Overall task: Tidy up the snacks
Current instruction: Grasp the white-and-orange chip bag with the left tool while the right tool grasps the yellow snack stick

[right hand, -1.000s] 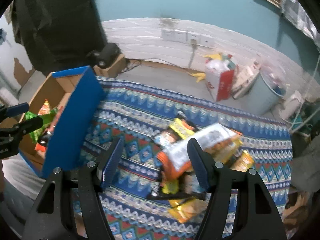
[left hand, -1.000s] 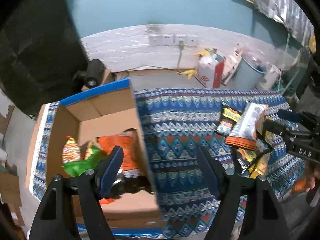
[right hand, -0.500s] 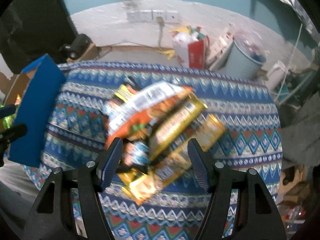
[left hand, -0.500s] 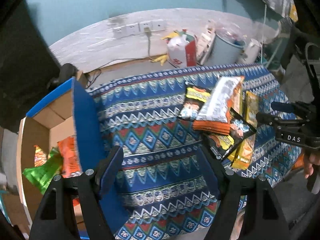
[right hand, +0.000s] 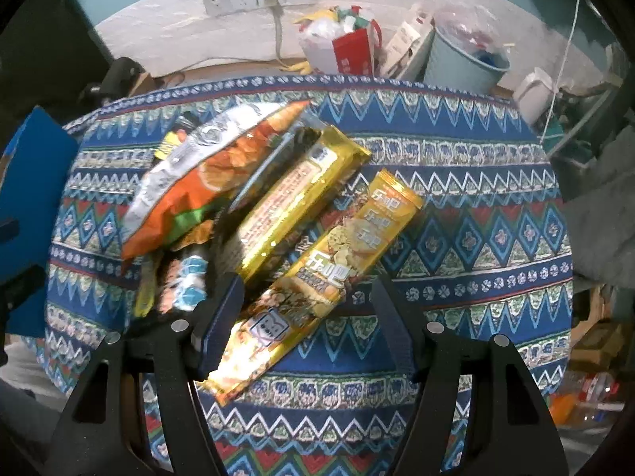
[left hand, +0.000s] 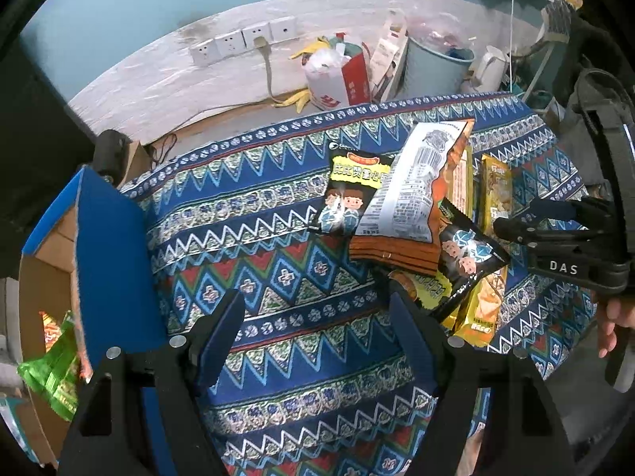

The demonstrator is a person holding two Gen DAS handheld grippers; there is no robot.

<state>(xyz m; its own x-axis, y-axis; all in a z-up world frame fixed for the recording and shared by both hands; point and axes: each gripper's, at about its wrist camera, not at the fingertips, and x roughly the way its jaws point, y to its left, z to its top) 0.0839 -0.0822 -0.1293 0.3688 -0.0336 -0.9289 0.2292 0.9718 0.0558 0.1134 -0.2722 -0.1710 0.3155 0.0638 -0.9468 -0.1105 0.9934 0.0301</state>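
A pile of snack packets lies on the patterned blue cloth (left hand: 278, 238). On top is a silver and orange chip bag (left hand: 412, 194), with black cartoon packets (left hand: 468, 254) under it. My left gripper (left hand: 315, 309) hangs open over bare cloth, left of the pile. At the far left stands a cardboard box with a blue flap (left hand: 111, 261) and a green packet (left hand: 51, 373) inside. My right gripper (right hand: 307, 293) is open just above a long gold packet (right hand: 337, 265), which lies under the gap; the pads do not press it. A second gold packet (right hand: 293, 206) lies beside the chip bag (right hand: 206, 174).
Beyond the table's far edge the floor holds a red and white bag (left hand: 341, 79), a pale blue bin (left hand: 432, 67) and a white kettle (right hand: 533, 91). Wall sockets (left hand: 242, 39) sit low on the wall. A person's hand (left hand: 611, 317) holds the right gripper.
Both grippers have swung away from the box towards the snack pile and come down closer to the cloth. The pile now fills the right wrist view. Neither gripper's jaws have changed.
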